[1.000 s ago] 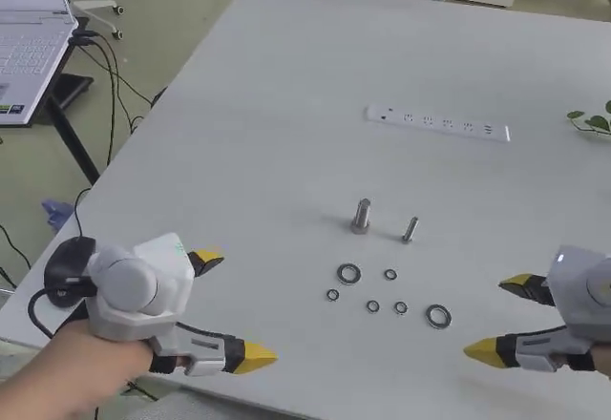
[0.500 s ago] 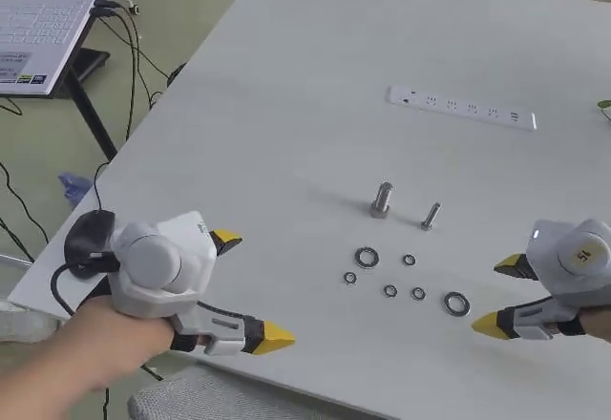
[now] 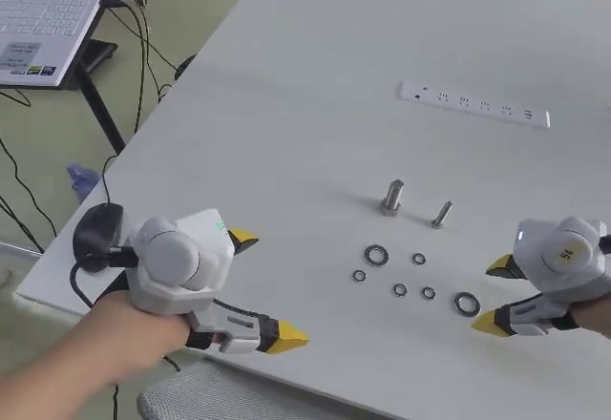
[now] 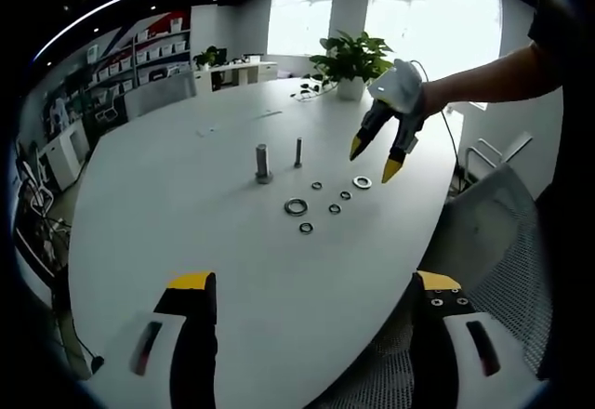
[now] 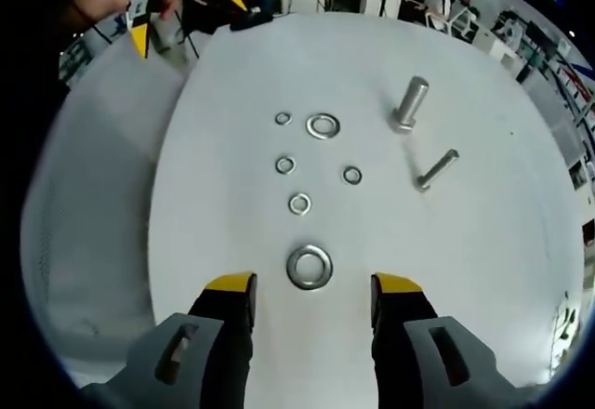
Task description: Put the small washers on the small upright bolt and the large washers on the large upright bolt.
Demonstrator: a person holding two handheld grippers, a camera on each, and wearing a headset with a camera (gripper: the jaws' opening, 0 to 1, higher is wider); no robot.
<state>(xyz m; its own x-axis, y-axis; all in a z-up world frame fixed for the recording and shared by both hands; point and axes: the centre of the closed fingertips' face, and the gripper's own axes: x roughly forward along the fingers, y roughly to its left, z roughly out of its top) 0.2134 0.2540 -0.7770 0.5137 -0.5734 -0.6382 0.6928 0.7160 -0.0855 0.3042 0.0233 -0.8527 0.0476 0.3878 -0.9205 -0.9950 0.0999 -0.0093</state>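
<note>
Approach is the change: the right gripper, jaws apart and empty, has closed in on the nearest large washer, which lies just ahead of its tips, so a pick-up looks next; no washer sits on a bolt yet. The left gripper, spread and empty, hangs near the table edge. Four small washers and a second large washer lie before the large bolt and small bolt; the power strip is well clear.
</note>
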